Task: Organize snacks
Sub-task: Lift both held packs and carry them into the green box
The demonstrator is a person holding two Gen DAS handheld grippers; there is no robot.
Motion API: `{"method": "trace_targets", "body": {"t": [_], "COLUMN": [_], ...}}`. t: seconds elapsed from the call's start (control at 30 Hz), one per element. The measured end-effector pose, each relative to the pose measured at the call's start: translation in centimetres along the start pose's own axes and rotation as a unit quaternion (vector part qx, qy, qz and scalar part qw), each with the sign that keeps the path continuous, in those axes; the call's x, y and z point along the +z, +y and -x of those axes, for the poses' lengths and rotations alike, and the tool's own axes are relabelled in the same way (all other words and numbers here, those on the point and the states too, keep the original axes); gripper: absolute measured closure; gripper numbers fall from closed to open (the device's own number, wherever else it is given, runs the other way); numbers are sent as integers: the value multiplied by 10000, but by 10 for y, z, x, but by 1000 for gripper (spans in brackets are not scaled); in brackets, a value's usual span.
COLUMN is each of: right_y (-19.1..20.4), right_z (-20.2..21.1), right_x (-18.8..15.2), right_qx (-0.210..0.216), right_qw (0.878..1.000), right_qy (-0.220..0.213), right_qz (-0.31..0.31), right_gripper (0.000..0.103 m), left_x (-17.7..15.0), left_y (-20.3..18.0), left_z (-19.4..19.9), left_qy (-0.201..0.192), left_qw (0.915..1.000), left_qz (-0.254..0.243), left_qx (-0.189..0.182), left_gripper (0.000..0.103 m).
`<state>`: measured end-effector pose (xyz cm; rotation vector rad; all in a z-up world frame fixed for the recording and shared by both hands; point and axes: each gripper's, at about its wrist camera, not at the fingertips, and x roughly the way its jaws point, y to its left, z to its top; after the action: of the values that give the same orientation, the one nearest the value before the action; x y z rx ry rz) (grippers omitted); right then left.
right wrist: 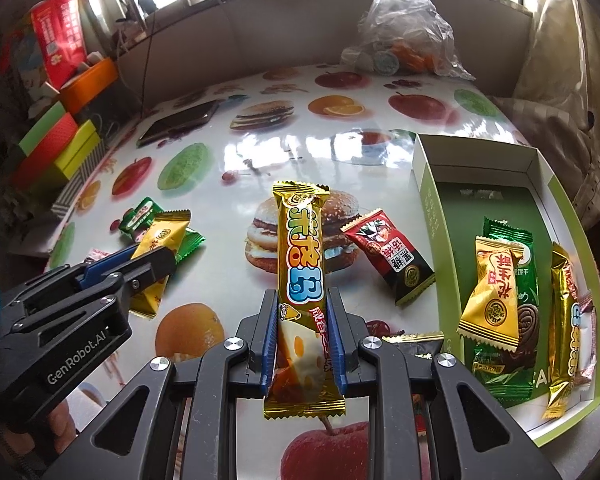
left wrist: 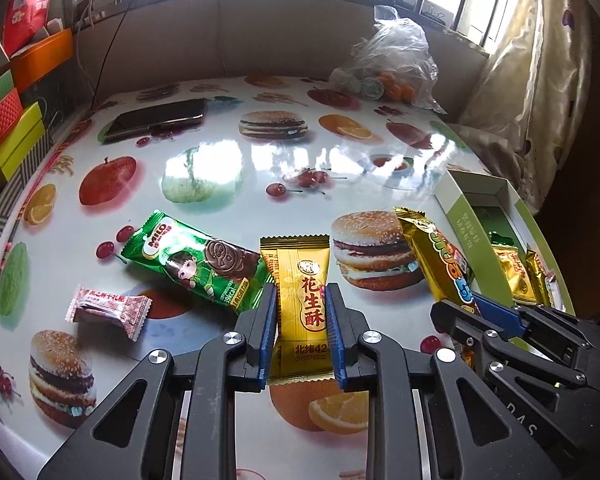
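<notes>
Both grippers are loaded. The left gripper (left wrist: 301, 304) is clamped on a yellow packet (left wrist: 300, 280), its blue pads pressing the packet's two long edges, the long axis running straight out along the fingers toward the top of the left view. The right gripper (right wrist: 302, 312) is clamped likewise on a gold bar (right wrist: 300, 264), which stands out along its fingers, the far end in the middle of the right view and the near end hanging below the pads. The relation that governs the next move is the box (right wrist: 428, 200): in the right view it lies at the right of the frame, just beside the right gripper, with its long side roughly parallel to the held bar; in the left view it sits at the right edge, beyond the right gripper. In my judgement the right hand is the nearer to the box and needs only a sideways carry toward frame right, while the left must cross further. Several snacks already lie in the box. On the table (left wrist: 220, 160) remain a green Milo bar (left wrist: 192, 264) and a small pink sweet (left wrist: 108, 310), both at left of the left view, and a red packet (right wrist: 388, 256) between the held bar and the box. A dark wrapper under the right gripper is mostly hidden; the box's near corner is cut off.
</notes>
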<state>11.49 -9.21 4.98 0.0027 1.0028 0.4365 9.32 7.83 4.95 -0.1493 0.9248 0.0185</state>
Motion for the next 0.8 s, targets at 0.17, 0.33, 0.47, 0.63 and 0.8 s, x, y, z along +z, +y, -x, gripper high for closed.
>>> {"method": "trace_targets", "body": {"t": [0.17,0.33,0.47,0.63,0.8], "right_y": [1,-1,-5,-12,-21], "right_z": [8,19,29,38,47], "right_x": [-1,-1,-1,0,0], "right_qx": [-24,-70,-131,-218,-316], "right_qw": [10000,9999,9996,9992,9986], "right_qy": [-63,-154,-246,-328,-394], "right_qz": [38,7,-29,-75,-156], "right_gripper": [81,81,81,81,81], "left_x": [2,6,10,15,22], "left_y": [-5,-12,-17,-27,-40], "left_z": [8,15,21,24,25], "left_qy": [-66,-134,-207,-254,-302], "left_qw": [10000,9998,9995,9989,9981], "left_qz": [-69,-157,-217,-330,-424], "left_qx": [-22,-77,-124,-203,-323], "left_gripper": [79,79,79,79,79]}}
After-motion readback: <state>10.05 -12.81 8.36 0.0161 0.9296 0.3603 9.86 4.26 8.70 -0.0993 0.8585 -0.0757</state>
